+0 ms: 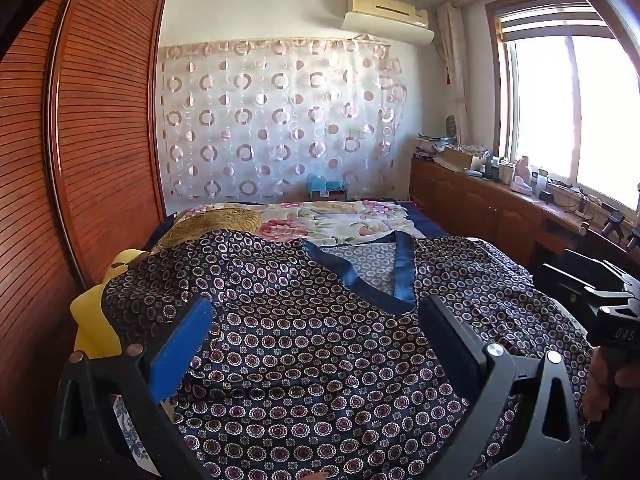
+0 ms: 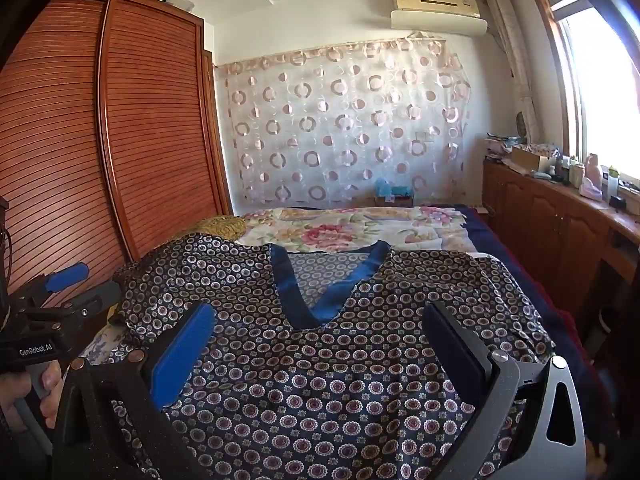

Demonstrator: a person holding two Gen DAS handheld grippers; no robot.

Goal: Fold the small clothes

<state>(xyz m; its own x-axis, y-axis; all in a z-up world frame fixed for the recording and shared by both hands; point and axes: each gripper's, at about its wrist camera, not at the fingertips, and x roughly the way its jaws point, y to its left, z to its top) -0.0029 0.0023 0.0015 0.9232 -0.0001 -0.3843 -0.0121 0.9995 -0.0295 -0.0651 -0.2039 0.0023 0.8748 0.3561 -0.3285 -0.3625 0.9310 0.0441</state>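
Dark patterned top [image 1: 320, 352] with blue V-neck, spread flat on bed [image 1: 424, 224] beneath both tools. Left gripper [image 1: 316, 328] and right gripper [image 2: 320, 336] wide apart, holding nothing. Yellow hanger [image 1: 96, 320] poking out at left; wardrobe [image 1: 100, 120] close beside; floral sheet [image 2: 352, 232] beyond.

"GenRobot.AI" stands in white on the left gripper [image 2: 66, 280] body; the right gripper [image 1: 592, 280] body bears embossed "DAS".

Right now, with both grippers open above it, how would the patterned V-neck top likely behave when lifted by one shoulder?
The patterned V-neck top looks thin and glossy, so it would probably drape limply and might slip between the pads. Its creased sleeve suggests it bunches easily. It lies flat on the bed, likely light.
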